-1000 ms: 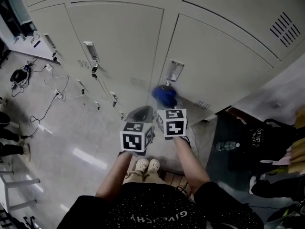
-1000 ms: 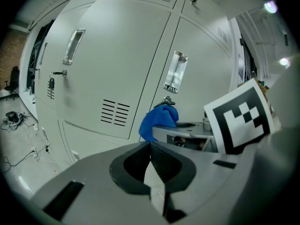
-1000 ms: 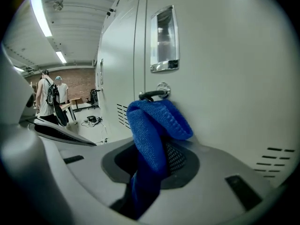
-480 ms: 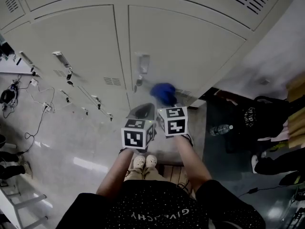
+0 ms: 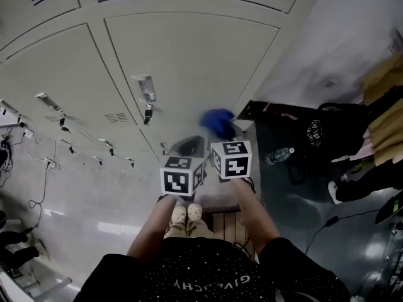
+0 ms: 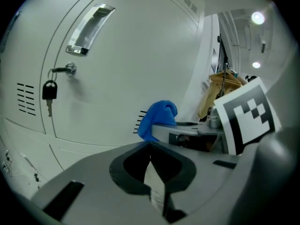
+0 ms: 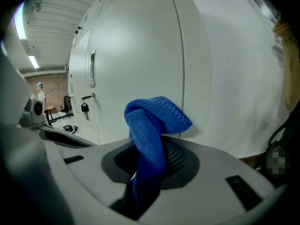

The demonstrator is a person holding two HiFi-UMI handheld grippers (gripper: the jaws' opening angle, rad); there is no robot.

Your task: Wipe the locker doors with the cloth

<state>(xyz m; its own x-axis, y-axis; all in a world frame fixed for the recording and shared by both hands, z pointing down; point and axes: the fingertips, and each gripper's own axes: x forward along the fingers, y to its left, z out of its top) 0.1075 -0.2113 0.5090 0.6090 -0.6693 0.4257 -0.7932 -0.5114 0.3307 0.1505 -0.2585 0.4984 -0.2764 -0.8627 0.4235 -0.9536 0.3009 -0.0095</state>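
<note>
A blue cloth (image 5: 218, 123) (image 7: 152, 125) (image 6: 157, 117) is bunched in my right gripper (image 5: 221, 136) (image 7: 152, 165), which is shut on it. It is held close to the lower right part of a pale locker door (image 5: 189, 61) (image 7: 136, 64), near the door's right edge; whether it touches the door I cannot tell. My left gripper (image 5: 187, 148) (image 6: 152, 172) sits just left of the right one, jaws together with nothing between them. The door in front of it carries a recessed handle (image 5: 145, 87) (image 6: 89, 29) and a padlock with a key (image 5: 148, 112) (image 6: 49, 93).
More locker doors (image 5: 44, 106) run off to the left with their own handles. To the right of the lockers are a plain wall (image 5: 340, 36), dark bags (image 5: 327, 143) and a water bottle (image 5: 277, 155) on the floor. Cables (image 5: 38, 175) lie on the floor at left.
The view has swung right along the lockers: the handle and padlock slid left, and the end wall and bags came in. Both grippers keep their pose, cloth still gripped.
</note>
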